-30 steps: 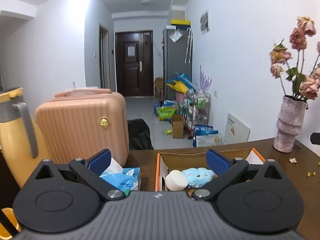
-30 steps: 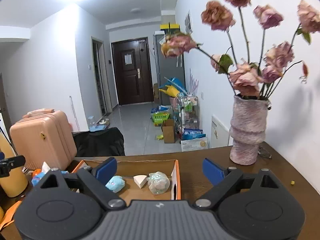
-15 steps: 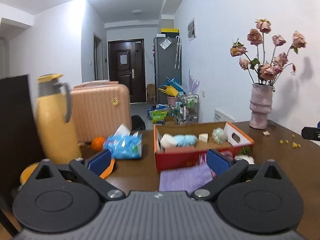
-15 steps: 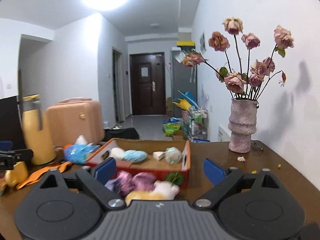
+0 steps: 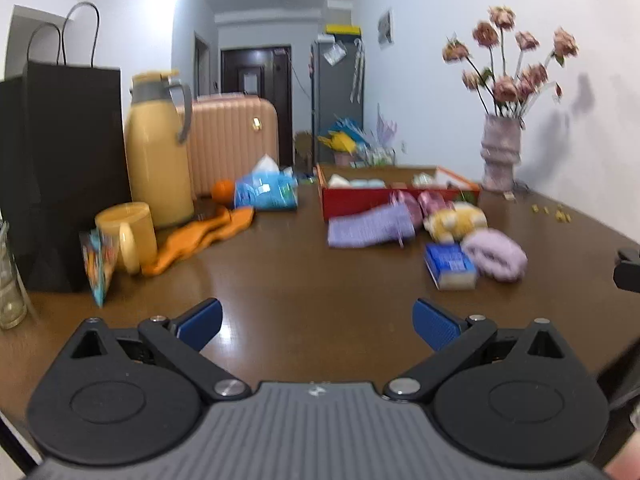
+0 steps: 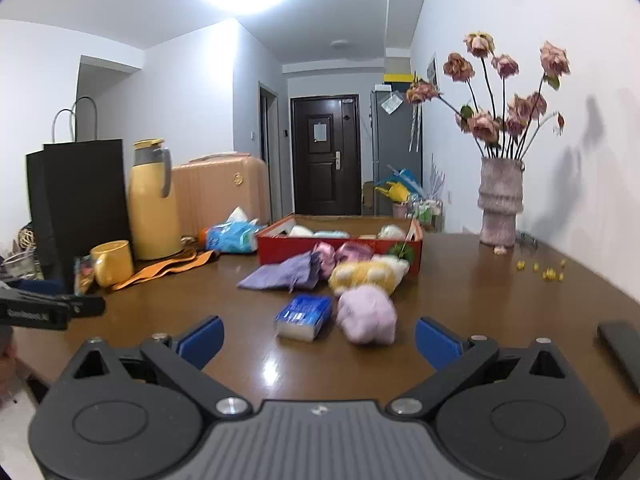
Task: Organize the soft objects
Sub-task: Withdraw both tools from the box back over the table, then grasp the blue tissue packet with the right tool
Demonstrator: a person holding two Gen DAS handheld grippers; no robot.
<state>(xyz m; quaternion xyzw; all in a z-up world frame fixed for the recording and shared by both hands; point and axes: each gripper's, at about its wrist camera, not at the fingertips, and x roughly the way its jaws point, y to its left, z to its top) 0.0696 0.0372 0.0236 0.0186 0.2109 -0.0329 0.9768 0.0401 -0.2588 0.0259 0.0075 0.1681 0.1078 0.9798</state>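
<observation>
Near the red box, lying loose on table: lilac plush, yellow plush, purple pouch. Left gripper and right gripper both spread wide, empty. Advise approaching the nearest plush squarely, closing gently at mid-body.

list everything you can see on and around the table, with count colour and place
red box: 1, red, table centre back, soft items inside
purple cloth: 1, before the box
yellow plush: 1, before the box
lilac bundle: 1, nearest
blue sponge: 1, beside the bundle
tissue pack: 1, blue, left of box
flask: 1, yellow, left
mug: 1, yellow
black bag: 1, far left
vase: 1, pink, right
suitcase: 1, peach, behind table
left tongs: open, empty
right tongs: open, empty
</observation>
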